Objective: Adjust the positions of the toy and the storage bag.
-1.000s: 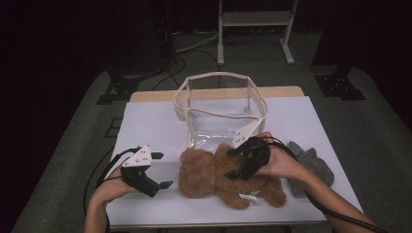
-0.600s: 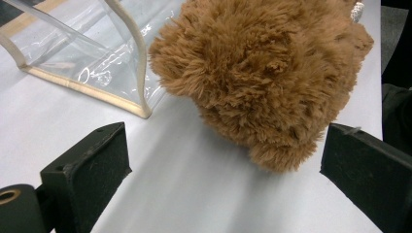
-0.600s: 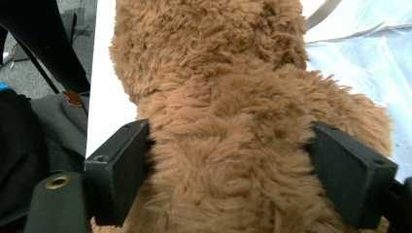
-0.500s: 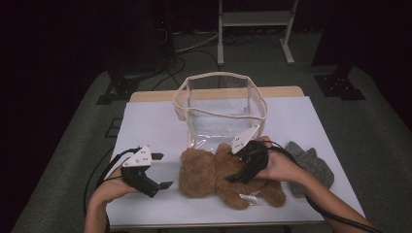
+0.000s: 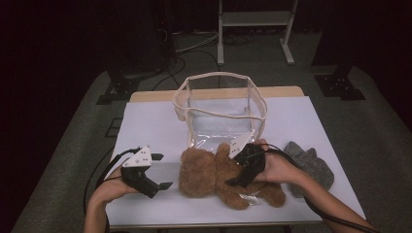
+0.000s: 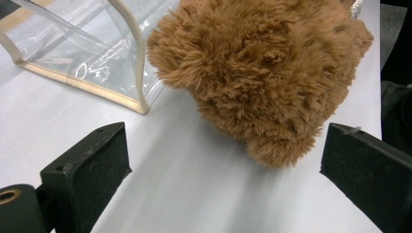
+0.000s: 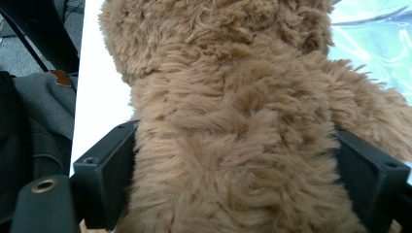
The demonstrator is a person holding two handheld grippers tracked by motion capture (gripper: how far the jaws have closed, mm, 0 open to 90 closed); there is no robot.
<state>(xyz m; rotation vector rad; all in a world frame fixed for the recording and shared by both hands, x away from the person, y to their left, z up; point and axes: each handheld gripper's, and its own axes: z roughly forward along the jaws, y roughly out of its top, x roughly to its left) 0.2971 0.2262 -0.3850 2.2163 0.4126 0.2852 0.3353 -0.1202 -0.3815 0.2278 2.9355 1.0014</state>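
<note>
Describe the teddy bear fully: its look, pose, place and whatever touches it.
The teddy bear is a brown plush toy with long shaggy fur. It lies flat on the white table, head toward the person's left, just in front of the clear plastic bag, with crinkled clear plastic showing under its legs. The right gripper has its black jaws pressed against both sides of the body. The left gripper stands open beside the head, not touching it.

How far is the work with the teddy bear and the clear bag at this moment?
Done: the right gripper has its jaws around the teddy bear's body, fur pressed between them. In hand: the bear lies on the table, not yet lifted; the left gripper waits open beside its head. Left, probably: lifting the bear into the clear bag behind it.
</note>
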